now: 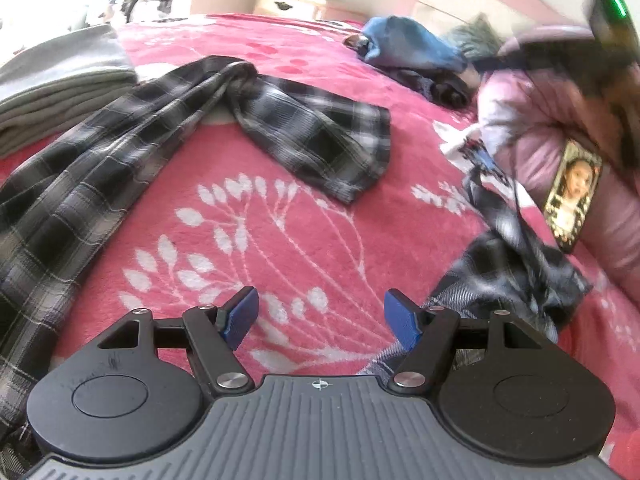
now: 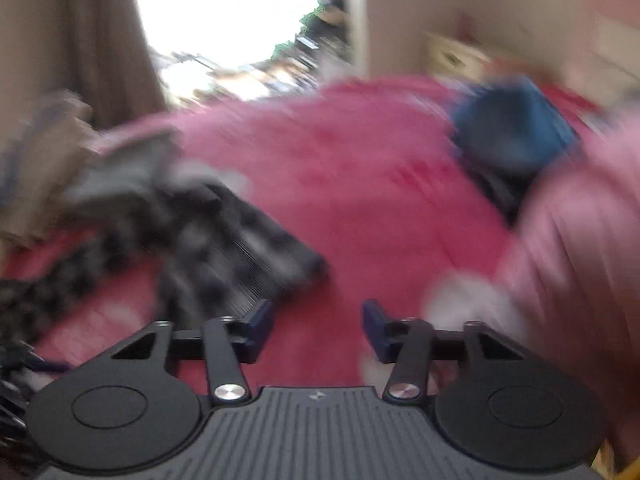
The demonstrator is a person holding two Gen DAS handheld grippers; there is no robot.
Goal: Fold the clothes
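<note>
- While both grippers hang empty, we judge the plaid garment [image 1: 120,152] is not yet folded: soft woven check, twisted and rumpled across the left of the pink fleece blanket [image 1: 304,240].
- Our left gripper [image 1: 320,316] hovers released over bare blanket.
- Our right gripper [image 2: 318,330], jaws parted on nothing, needs a hem next.

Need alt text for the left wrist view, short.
A black-and-white plaid flannel garment lies rumpled and unfolded across a pink floral bedspread, stretching from the left edge toward the middle. The left gripper hovers above bare bedspread, jaws open and empty. Folded grey cloth sits far left; a blue garment lies beyond.
</note>
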